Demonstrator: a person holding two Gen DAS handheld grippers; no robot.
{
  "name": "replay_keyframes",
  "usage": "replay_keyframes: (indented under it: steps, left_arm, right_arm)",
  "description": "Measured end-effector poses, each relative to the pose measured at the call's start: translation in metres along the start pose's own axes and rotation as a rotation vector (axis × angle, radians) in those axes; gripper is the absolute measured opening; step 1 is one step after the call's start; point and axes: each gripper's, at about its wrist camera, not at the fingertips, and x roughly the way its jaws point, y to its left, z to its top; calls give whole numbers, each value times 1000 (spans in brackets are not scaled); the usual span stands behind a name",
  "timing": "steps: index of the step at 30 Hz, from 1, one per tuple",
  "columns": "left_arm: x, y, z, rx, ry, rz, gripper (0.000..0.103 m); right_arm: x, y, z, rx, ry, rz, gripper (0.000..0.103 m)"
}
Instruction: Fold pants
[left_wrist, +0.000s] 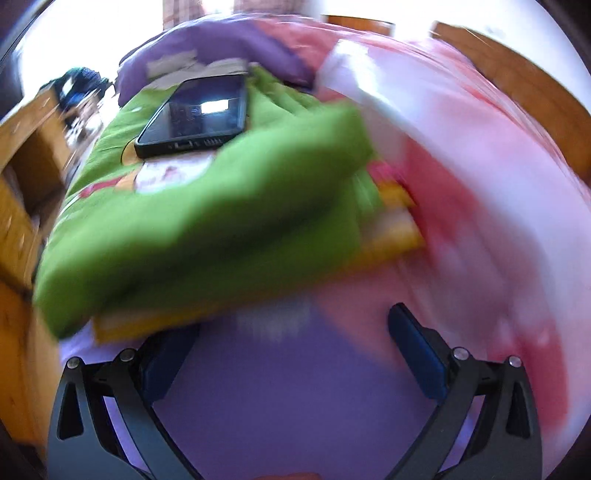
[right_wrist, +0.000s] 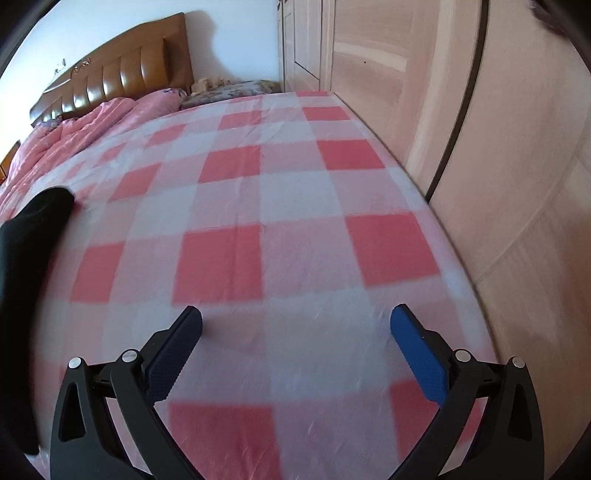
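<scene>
In the right wrist view black pants (right_wrist: 26, 251) lie on the red-and-white checked bed sheet (right_wrist: 295, 206) at the far left edge, only partly in view. My right gripper (right_wrist: 295, 325) is open and empty, low over the sheet, well to the right of the pants. In the blurred left wrist view my left gripper (left_wrist: 291, 332) is open and empty over purple cloth (left_wrist: 280, 398). The pants do not show in that view.
A stack of folded green cloth (left_wrist: 207, 221) over yellow layers lies just ahead of the left gripper, with a black phone (left_wrist: 195, 118) on it. A pink quilt (right_wrist: 74, 129) and wooden headboard (right_wrist: 122, 77) are at the bed's far end. A wardrobe (right_wrist: 461, 110) runs along the right.
</scene>
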Motion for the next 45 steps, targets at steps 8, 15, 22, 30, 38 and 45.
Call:
replay_keyframes:
  steps: [8,15,22,30,38,45]
  left_arm:
    - [21,-4,13,-87,-22,109,102]
    - [22,-4,11,-77,-25,114,102]
    - [21,-4,11,-77,-26,114,102]
    - [19,-3,13,-27,3,80,102]
    - [-99,-45,-30,295,-229,-65,101]
    - [-240,-158,-80,628,-443,-441,101]
  right_arm:
    - [22,-26,30,18,7,-5,99]
    - [24,-27,32,17,8,-6,99]
    - [25,-26,32,18,7,-7,99]
    - [24,-25,31,19,7,-10,99]
    - [-17,41,2,-33,-41,40,99]
    - [-89,135,-47,-238,-143,86,99]
